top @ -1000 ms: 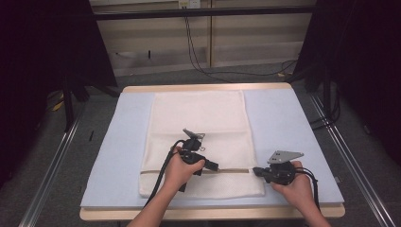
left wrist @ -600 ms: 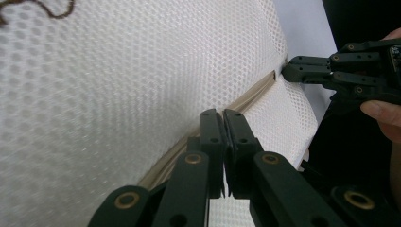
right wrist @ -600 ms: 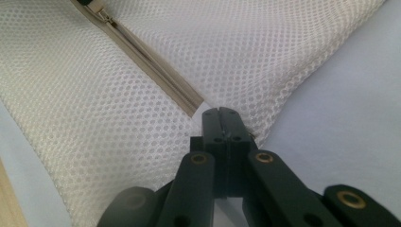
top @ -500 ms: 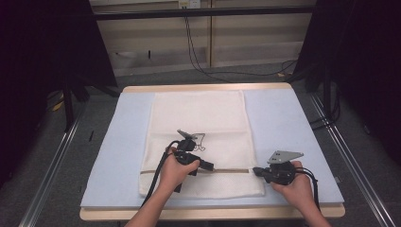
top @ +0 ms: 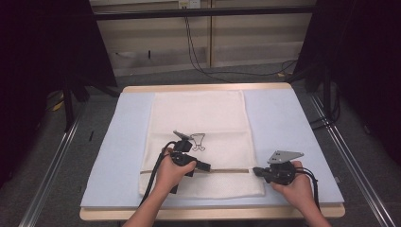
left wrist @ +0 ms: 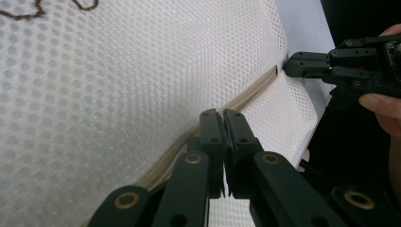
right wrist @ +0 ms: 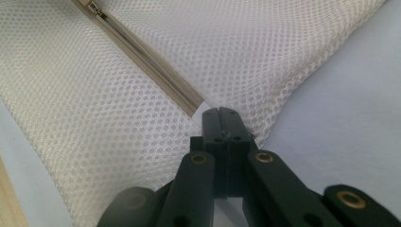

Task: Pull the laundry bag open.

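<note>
Where the high view looks down on the table (top: 307,142), a white mesh bag (top: 203,118) lies flat at the centre of the frame on a pale blue mat (top: 279,123), with a small dark drawing (top: 198,141) near its middle. A beige zipper (top: 231,170) crosses the bag's lower part from left to right. Left gripper (top: 204,166), lower centre, rests on the zipper line; in the left gripper view its jaws are pressed together at the zipper (left wrist: 246,101), though whether they pinch the pull cannot be told. Right gripper (top: 257,171), lower right, meets the bag's right edge; in the right gripper view its jaws are clamped together on the mesh bag (right wrist: 142,56) just past the zipper's (right wrist: 156,71) end.
</note>
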`<state>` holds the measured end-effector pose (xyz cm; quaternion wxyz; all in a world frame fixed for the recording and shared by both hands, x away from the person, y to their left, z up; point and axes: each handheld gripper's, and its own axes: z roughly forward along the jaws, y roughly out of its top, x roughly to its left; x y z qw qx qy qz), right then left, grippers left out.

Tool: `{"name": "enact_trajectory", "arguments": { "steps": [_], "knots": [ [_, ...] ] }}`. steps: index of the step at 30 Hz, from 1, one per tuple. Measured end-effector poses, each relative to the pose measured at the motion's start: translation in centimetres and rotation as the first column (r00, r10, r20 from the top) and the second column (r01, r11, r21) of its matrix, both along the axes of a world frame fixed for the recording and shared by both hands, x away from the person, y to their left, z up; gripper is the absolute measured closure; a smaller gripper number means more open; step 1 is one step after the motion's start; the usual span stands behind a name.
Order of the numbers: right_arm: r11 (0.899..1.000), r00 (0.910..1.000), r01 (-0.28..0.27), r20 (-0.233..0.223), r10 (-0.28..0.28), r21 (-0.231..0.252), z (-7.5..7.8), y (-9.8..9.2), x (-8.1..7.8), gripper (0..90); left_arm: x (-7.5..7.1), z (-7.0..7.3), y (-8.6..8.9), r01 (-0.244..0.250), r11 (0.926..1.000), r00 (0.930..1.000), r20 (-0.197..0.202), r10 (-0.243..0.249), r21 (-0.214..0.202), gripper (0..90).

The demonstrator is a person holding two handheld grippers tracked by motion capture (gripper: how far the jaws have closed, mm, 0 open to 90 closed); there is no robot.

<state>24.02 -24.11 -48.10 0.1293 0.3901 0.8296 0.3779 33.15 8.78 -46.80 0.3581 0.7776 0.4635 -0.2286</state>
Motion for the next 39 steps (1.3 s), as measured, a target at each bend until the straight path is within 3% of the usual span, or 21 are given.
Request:
{"name": "enact_trajectory", "arguments": {
  "steps": [6, 7, 11, 14, 25, 26, 28, 31, 32, 34, 38, 39],
  "knots": [
    [1.000, 1.0000, 0.000, -0.001, 0.000, 0.000, 0.0, 0.0, 0.0, 90.0, 0.1, 0.0, 0.7, -0.002, 0.9997, 0.9999, -0.014, 0.002, -0.023, 87.6],
    [1.000, 1.0000, 0.000, -0.001, 0.000, 0.000, 0.0, 0.0, 0.0, 90.0, 0.1, 0.2, 0.7, -0.008, 0.9999, 1.0000, -0.005, 0.008, -0.009, 87.6],
    [1.000, 1.0000, -0.001, 0.000, 0.001, 0.000, 0.0, 0.0, 0.0, 90.0, 0.1, 0.4, 1.1, -0.003, 0.9997, 0.9999, -0.011, 0.002, -0.022, 87.6],
    [1.000, 1.0000, 0.000, 0.000, 0.000, 0.000, 0.0, 0.0, 0.0, 90.0, 0.2, 0.4, 1.4, -0.009, 0.9999, 0.9999, 0.006, 0.009, -0.012, 87.6],
    [1.000, 1.0000, 0.000, 0.001, 0.000, 0.000, 0.0, 0.0, 0.0, 90.0, 0.3, 0.6, 1.8, -0.014, 0.9993, 0.9998, -0.016, 0.013, -0.035, 87.4],
    [1.000, 1.0000, 0.000, 0.001, 0.000, 0.000, 0.0, 0.0, 0.0, 90.0, 0.3, 0.6, 1.9, -0.013, 0.9998, 0.9999, 0.000, 0.013, -0.017, 87.5],
    [1.000, 1.0000, 0.000, 0.000, 0.000, 0.000, 0.0, 0.0, 0.0, 90.0, 0.3, 0.7, 2.0, -0.015, 0.9992, 0.9998, -0.015, 0.015, -0.038, 87.4],
    [1.000, 1.0000, -0.001, 0.001, 0.001, 0.000, 0.0, 0.0, 0.0, 90.0, 0.4, 0.7, 2.2, -0.013, 0.9998, 0.9999, -0.004, 0.013, -0.018, 87.4],
    [1.000, 1.0000, 0.000, 0.000, 0.000, 0.000, 0.0, 0.0, 0.0, 90.0, 0.3, 0.7, 2.2, -0.018, 0.9992, 0.9997, -0.015, 0.017, -0.035, 87.4],
    [1.000, 1.0000, -0.001, 0.000, 0.001, 0.000, 0.0, 0.0, 0.0, 90.0, 0.4, 0.7, 2.3, -0.016, 0.9996, 0.9998, -0.009, 0.016, -0.022, 87.4],
    [1.000, 1.0000, -0.001, 0.001, 0.001, 0.000, 0.0, 0.0, 0.0, 90.0, 0.5, 0.8, 2.7, -0.025, 0.9988, 0.9994, -0.025, 0.024, -0.042, 87.4],
    [1.000, 1.0000, -0.001, 0.001, 0.001, 0.001, 0.0, 0.0, 0.0, 90.0, 0.5, 0.8, 2.8, -0.023, 0.9993, 0.9996, -0.017, 0.022, -0.028, 87.5]
  ]
}}
